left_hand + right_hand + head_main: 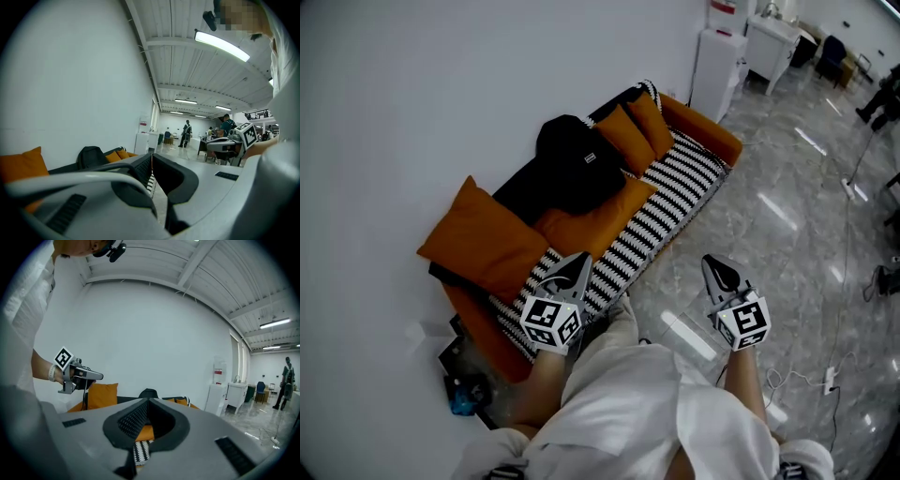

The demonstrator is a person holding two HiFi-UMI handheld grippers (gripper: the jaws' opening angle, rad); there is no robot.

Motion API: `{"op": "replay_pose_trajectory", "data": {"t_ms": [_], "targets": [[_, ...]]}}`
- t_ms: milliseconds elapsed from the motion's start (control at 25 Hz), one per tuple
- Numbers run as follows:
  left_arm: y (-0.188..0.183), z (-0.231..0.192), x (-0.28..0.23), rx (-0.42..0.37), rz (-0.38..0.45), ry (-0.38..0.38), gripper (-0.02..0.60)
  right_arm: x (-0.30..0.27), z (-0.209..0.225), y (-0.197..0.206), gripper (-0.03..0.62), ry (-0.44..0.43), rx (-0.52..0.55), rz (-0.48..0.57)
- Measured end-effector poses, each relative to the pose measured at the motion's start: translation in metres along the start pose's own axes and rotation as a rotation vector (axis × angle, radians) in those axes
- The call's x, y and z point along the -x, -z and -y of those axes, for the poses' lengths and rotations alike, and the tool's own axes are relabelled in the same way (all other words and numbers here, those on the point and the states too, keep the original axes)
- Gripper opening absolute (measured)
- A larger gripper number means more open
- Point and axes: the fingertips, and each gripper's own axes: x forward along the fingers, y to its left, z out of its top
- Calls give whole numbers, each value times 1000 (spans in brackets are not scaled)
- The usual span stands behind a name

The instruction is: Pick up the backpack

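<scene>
A plain white wall (412,94) runs behind a low sofa (684,173) with orange sides and a black-and-white striped seat. Square orange cushions (483,239) are propped along its back edge. Beyond the sofa's far end stands a white water dispenser (717,66). The glossy grey stone floor (787,234) reflects long ceiling strip lights (220,44), which hang under a white beamed ceiling (197,75).
</scene>
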Motion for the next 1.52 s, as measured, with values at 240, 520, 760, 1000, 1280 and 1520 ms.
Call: {"op": "replay_pose_trajectory", "data": {"t_ms": [240,520,760,1000,1280,1520], "targets": [[-3,-12,-39,8,8,26,25,-18,18,5,20,6,7,-23],[-18,-50,-87,26,30,24,25,-70,44,-3,20,-12,15,-40],[-40,-107,-127,39,47,-8,25,-143,66,-23,20,-52,13,-39],[-57,-163,-155,28,58,-30,25,-216,76,-44,20,-97,40,-35],[-69,-234,-154,73,109,-112,25,-291,62,-64,20,-202,71,-38],[-61,-278,-132,121,123,-212,25,-342,43,-69,20,-308,76,-59]]}}
